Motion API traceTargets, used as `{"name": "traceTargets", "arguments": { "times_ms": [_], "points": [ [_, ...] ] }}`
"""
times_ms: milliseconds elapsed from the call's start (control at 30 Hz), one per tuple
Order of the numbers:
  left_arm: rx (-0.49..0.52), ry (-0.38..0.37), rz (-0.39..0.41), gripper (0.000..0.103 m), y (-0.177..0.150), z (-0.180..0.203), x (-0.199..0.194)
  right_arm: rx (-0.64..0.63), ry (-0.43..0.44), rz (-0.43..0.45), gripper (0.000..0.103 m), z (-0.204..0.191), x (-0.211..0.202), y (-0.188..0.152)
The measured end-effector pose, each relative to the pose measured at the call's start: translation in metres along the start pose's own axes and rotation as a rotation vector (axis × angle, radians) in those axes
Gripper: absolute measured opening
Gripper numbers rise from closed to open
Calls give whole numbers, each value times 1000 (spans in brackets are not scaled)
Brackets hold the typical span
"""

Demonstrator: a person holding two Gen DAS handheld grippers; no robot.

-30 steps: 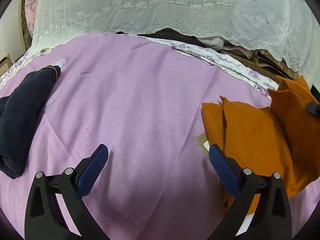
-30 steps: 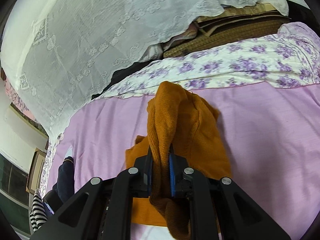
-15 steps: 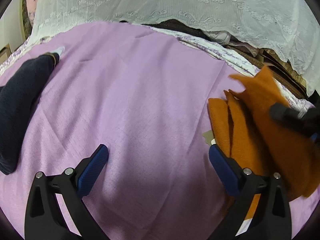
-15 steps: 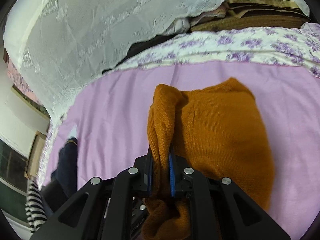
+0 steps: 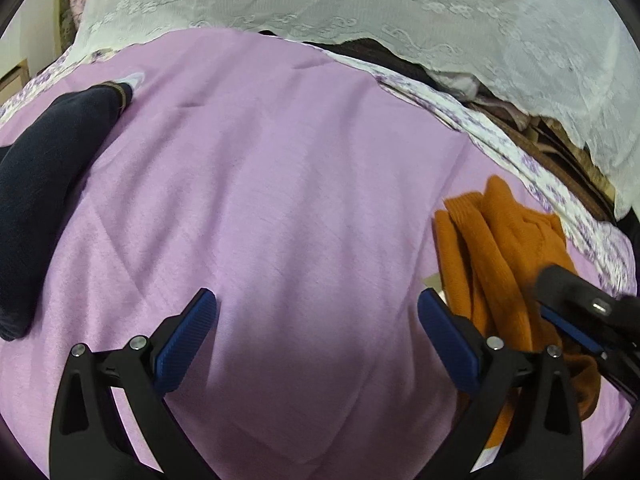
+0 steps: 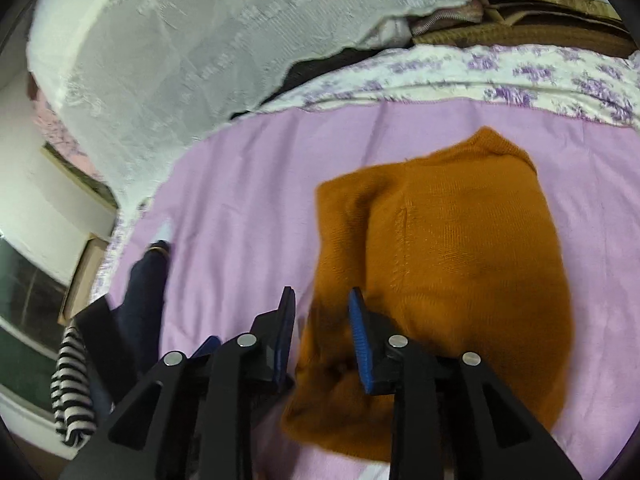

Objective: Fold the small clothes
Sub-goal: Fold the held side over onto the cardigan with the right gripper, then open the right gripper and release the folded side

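Observation:
An orange knitted garment [image 6: 460, 264] lies folded over itself on the pink bedspread [image 6: 248, 208]. My right gripper [image 6: 322, 300] hovers at its near left edge with its jaws opening; the orange cloth lies under the gap, and the blue pads stand apart from it. In the left wrist view the same garment [image 5: 500, 248] is bunched at the right, with the right gripper's dark fingers [image 5: 576, 300] resting on it. My left gripper [image 5: 316, 308] stands wide open over bare bedspread [image 5: 280, 200], its right finger beside the garment's edge.
A dark navy garment [image 5: 44, 168] lies at the left of the bed, and a striped cloth [image 6: 74, 392] sits beside it. White lace fabric [image 5: 360, 4] hangs along the far side above a floral sheet [image 6: 520, 72] and stacked brown textiles [image 6: 520, 20].
The right gripper swung the orange garment over and laid it flat, then let go as its jaws parted. The left gripper stayed wide open and barely shifted.

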State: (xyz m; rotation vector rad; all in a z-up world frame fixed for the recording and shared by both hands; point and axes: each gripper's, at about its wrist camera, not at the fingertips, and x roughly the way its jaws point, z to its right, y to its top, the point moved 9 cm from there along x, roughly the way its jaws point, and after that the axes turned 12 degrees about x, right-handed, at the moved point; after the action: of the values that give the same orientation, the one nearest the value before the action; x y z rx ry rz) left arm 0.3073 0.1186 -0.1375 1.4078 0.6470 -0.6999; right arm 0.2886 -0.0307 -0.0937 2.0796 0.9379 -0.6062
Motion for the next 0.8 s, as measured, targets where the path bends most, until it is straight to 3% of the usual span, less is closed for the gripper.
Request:
{"name": "traceTargets", "arguments": {
  "times_ms": [133,267,367,500,633,800],
  "points": [
    [-37,5,31,98,6,-10,-10,-73,-28,101,29,5,-32,7],
    [-3,2,83,98,14,-2,-29,-134,-103,187,26,26,-55,5],
    [51,-7,116,98,16,16,-41,-219,-145,172,26,34,-52,-11],
    [176,17,127,98,10,45,-44,-321,-191,89,28,44,-27,-43],
    [283,131,47,99,-4,52,-20,-335,-174,65,28,56,-11,-58],
    [197,119,-100,99,-17,28,12,-327,-144,53,28,60,-15,-59]
  ]
}}
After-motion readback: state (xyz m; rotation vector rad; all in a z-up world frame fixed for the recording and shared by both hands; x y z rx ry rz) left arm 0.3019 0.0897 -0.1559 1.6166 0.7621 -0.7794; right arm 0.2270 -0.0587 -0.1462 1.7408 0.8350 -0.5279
